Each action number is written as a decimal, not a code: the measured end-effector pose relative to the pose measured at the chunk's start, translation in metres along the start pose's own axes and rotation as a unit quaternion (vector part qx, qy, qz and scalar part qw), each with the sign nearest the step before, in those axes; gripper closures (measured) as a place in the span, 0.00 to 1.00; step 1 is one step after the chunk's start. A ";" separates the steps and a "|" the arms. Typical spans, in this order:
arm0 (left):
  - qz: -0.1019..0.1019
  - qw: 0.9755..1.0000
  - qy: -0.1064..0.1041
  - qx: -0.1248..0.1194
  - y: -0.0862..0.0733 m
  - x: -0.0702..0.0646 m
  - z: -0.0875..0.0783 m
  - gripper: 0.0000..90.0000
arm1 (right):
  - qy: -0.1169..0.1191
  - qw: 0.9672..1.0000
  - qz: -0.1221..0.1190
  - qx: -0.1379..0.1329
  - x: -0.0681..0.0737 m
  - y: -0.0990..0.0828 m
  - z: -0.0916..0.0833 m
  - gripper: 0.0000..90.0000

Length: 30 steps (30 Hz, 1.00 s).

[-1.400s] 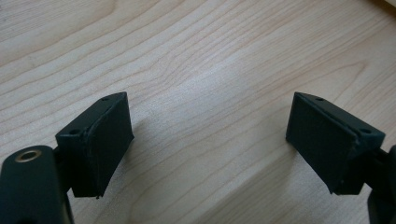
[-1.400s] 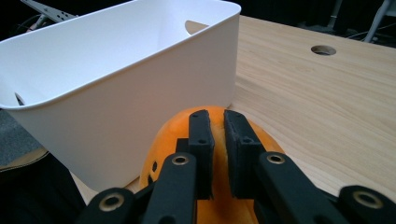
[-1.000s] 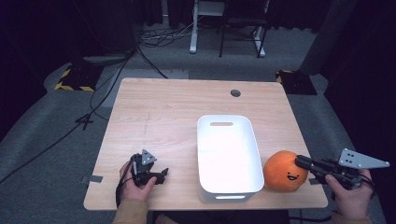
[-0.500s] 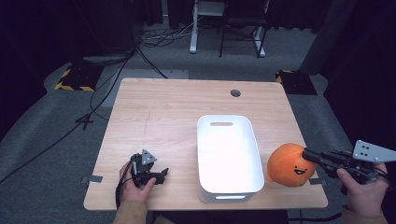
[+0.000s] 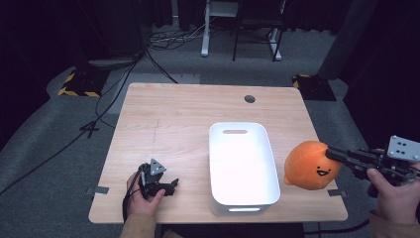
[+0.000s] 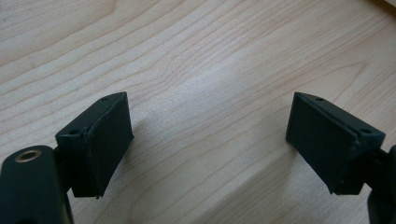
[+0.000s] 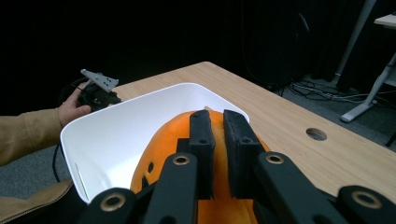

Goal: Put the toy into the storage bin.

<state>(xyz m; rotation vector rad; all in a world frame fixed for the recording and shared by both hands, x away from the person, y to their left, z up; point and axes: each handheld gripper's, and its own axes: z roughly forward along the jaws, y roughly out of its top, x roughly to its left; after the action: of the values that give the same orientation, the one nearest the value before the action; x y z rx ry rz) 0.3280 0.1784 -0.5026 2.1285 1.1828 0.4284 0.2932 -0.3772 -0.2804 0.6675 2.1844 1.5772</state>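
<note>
Pinching: right gripper (image 5: 331,152) jaws narrow on orange plush (image 5: 311,165) top fabric, beside white bin (image 5: 242,130)
Handling: soft, light, squashy
Idle: left gripper (image 5: 171,184) jaws wide

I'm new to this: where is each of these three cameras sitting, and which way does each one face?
High view: above the person's side, facing forward and down on the wooden table; both hands show.
Left gripper view: rides the left tool, facing down at bare wood between its spread jaws.
Right gripper view: rides the right tool, facing across the orange plush toy and white tub.
Shared: high and right views both show toy, tub and left hand.
</note>
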 end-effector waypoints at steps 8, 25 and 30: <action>0.000 1.000 0.000 0.000 0.000 0.000 0.000 0.16 | 0.013 1.000 -0.007 -0.011 0.002 0.016 0.005 0.92; 0.000 1.000 0.000 0.000 0.000 0.000 0.000 0.16 | 0.058 0.997 -0.031 -0.028 0.016 0.050 0.036 0.92; 0.002 1.000 0.001 0.000 0.000 0.000 0.000 0.16 | 0.068 0.997 -0.031 -0.026 0.022 0.054 0.047 0.92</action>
<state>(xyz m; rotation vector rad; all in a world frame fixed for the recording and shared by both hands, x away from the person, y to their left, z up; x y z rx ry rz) 0.3281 0.1786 -0.5025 2.1309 1.1805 0.4308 0.3091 -0.3140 -0.2442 0.4854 2.2276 1.6866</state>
